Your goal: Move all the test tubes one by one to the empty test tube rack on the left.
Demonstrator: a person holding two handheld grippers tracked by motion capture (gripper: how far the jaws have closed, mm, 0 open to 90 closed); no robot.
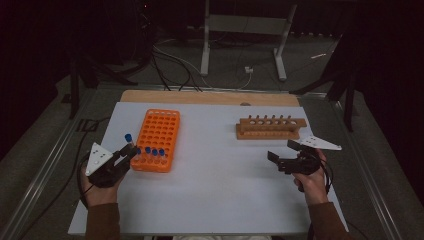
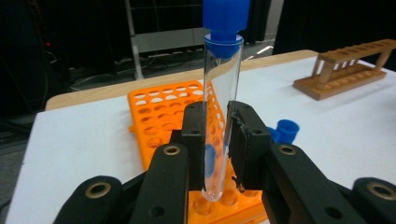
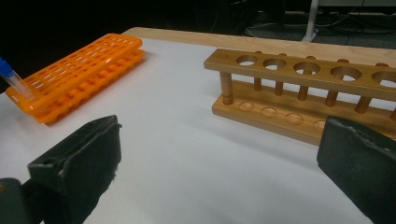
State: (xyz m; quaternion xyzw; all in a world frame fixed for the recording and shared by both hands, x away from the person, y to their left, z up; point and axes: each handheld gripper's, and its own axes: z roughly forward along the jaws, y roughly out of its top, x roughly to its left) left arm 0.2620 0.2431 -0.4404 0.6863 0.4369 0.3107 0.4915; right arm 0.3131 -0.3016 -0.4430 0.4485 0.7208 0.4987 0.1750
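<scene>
Orange rack [image 1: 159, 139] beside held tube [image 2: 219, 116], wooden rack [image 1: 270, 127] well apart

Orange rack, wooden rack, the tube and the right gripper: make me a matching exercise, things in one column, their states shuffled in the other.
Things:
1. orange rack
2. wooden rack
3. test tube
4. right gripper

States:
A. open, nothing between its fingers
B. clamped upright in the left gripper
C. all visible holes empty
D. blue-capped tubes in its near row

Pairs: 1-D, 2-C, 3-B, 4-A
</scene>
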